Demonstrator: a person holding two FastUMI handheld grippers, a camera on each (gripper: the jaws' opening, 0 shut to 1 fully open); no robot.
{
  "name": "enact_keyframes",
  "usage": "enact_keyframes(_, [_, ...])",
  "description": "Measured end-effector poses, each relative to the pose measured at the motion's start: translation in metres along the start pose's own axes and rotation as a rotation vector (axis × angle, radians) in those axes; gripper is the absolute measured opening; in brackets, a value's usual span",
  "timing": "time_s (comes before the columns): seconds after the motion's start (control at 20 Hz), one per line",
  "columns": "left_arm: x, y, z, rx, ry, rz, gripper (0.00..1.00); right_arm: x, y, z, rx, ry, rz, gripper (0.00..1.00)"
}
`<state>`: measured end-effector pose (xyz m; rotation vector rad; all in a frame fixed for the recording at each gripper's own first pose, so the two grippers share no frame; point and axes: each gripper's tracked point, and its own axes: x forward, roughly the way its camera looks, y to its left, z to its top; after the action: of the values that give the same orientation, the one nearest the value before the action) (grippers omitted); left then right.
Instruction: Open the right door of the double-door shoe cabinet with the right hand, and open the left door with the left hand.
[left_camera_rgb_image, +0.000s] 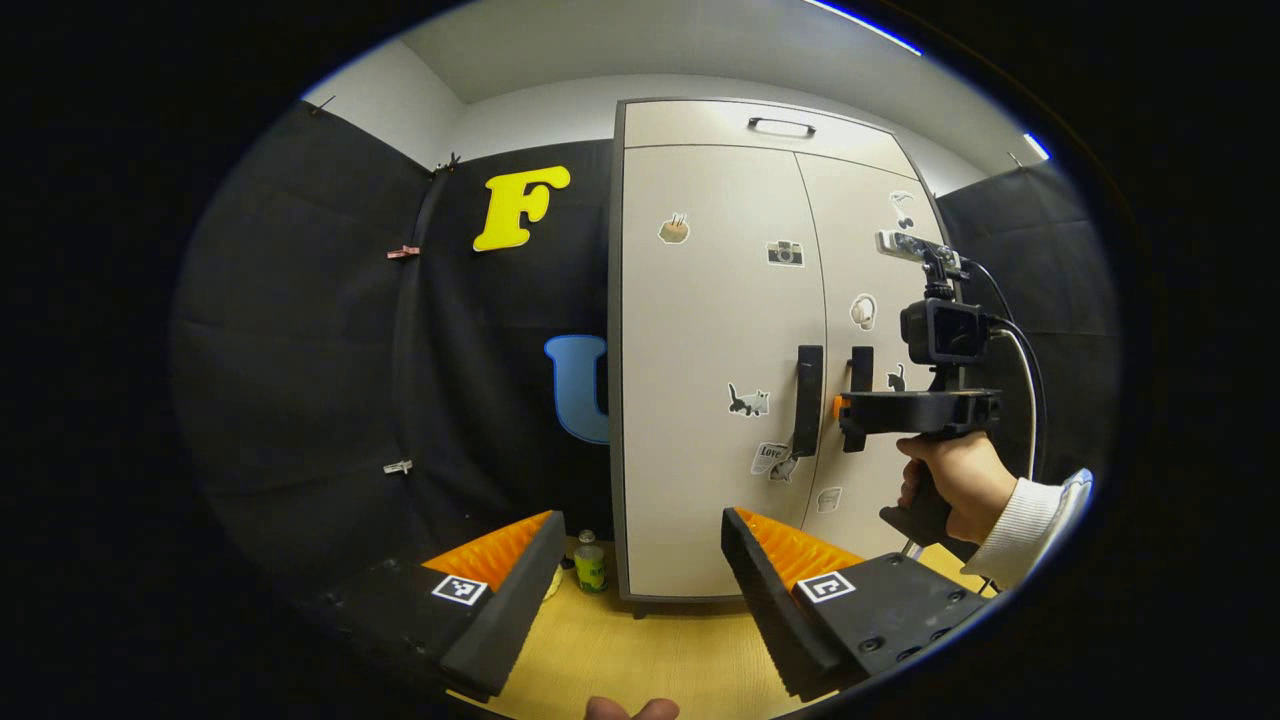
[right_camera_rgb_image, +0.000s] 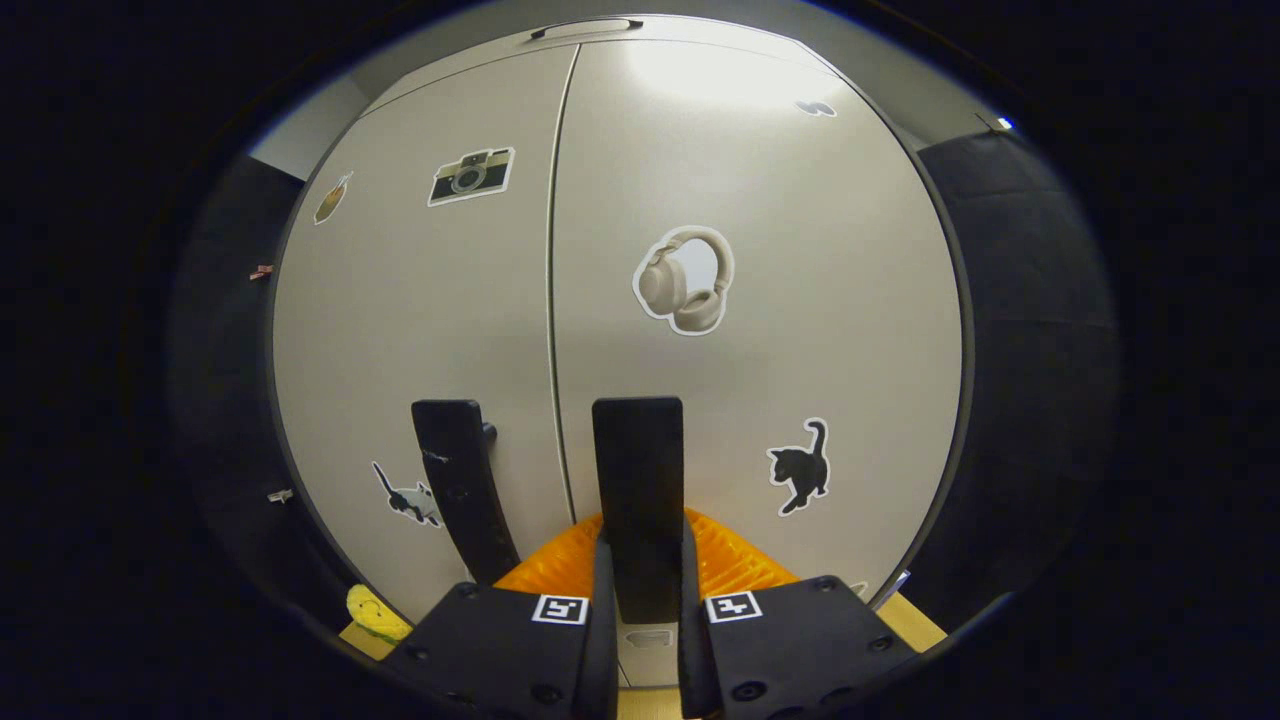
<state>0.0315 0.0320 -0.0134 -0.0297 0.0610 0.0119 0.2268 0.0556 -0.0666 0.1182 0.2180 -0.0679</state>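
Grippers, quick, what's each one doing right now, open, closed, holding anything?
Left gripper: open, holding nothing, back from the cabinet.
Right gripper: closed on the right door handle; both doors look shut.

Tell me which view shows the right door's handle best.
Right gripper view: the right door handle stands close and central, with the right gripper shut on it. In the left gripper view that handle is small, its lower part behind that gripper.

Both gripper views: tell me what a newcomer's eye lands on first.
The tall beige double-door shoe cabinet dotted with stickers stands against the booth wall. The right gripper has its fingers clamped on the right door's black vertical handle. The left gripper hangs open, short of the cabinet.
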Motion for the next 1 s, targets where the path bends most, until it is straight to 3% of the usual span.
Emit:
enact_keyframes(0.05, [-0.002, 0.001, 0.001, -0.004, -0.003, 0.004, 0.96, 0.001, 0.001, 0.0, 0.0, -0.001, 0.003, 0.2])
enact_keyframes(0.5, [-0.02, 0.007, 0.002, 0.001, -0.003, 0.038, 0.96, -0.02, -0.004, 0.003, 0.003, -0.002, 0.047, 0.2])
enact_keyframes(1.0, [-0.036, -0.016, 0.007, 0.017, -0.008, 0.049, 0.96, -0.051, -0.025, 0.01, 0.021, -0.018, 0.124, 0.19])
